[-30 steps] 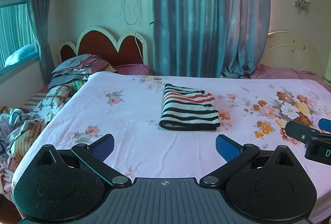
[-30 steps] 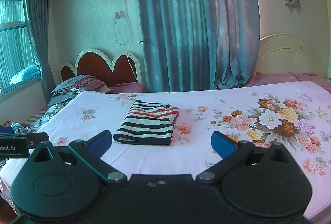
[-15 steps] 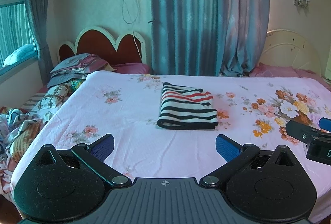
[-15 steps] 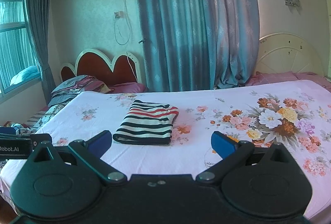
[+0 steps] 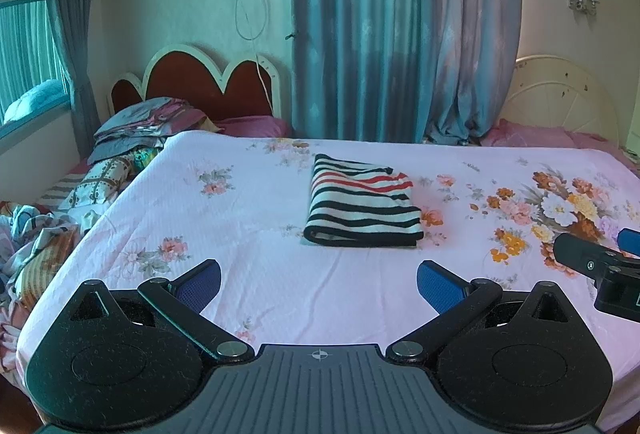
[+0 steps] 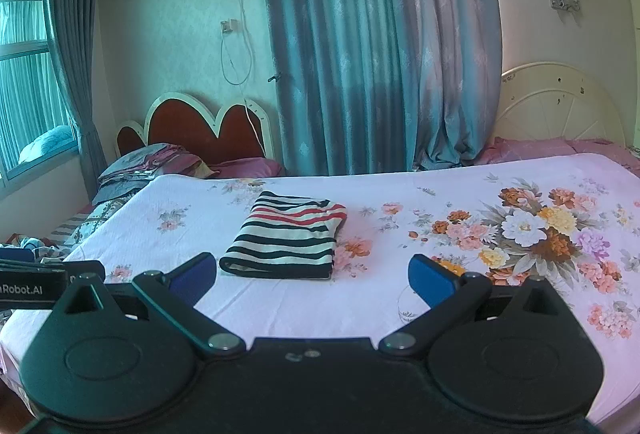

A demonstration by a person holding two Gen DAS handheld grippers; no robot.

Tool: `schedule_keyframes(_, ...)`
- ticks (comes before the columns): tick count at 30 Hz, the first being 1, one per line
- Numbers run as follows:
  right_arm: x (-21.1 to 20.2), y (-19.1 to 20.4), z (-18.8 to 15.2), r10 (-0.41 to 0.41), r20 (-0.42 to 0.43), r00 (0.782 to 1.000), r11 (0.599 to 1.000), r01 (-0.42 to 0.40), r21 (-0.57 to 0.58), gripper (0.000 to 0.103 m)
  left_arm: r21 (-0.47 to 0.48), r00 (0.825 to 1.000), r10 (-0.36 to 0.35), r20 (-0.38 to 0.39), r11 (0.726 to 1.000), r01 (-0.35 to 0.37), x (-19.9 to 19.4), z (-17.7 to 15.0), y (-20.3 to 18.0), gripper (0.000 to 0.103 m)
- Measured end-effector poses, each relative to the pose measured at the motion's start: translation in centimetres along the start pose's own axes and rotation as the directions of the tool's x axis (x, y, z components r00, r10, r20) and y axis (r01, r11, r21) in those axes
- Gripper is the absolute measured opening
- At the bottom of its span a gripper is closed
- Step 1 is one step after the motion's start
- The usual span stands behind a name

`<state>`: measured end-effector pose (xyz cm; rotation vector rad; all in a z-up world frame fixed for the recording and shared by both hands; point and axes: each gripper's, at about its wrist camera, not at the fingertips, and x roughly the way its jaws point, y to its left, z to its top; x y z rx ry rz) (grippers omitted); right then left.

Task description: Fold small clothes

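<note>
Folding looks done; striped garment (image 5: pixel 362 211) lies squared on floral bedsheet (image 5: pixel 248 234); left gripper (image 5: pixel 318 284) and right gripper (image 6: pixel 312 276) gape wide, empty.

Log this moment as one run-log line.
left claw: open, empty | right claw: open, empty | striped garment: folded, on bed | contact: none

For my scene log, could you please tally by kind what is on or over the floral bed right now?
Folded striped garment: 1
Grippers, both open and empty: 2 (left gripper, right gripper)
Pile of bedding at the bed's far left corner: 1
Total: 4
</note>
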<state>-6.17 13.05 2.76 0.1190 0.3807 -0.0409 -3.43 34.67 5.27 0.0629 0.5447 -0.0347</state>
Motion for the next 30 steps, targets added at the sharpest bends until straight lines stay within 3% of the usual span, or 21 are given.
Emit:
schedule_keyframes(22,2.0,0.2,-0.3,-0.008,-0.036,0.999,1.000,0.008,0.007,0.102,-0.012,0.999,-0.012,-0.030,1.000,0.012,3.0,0.2,0.7,0.103)
schedule_keyframes(30,3.1,-0.6,-0.7,-0.033,-0.065,0.997,0.999,0.034,0.019,0.102,-0.025,0.999,0.028,-0.042,0.999,-0.029,5.3,0.5,0.6,0.103)
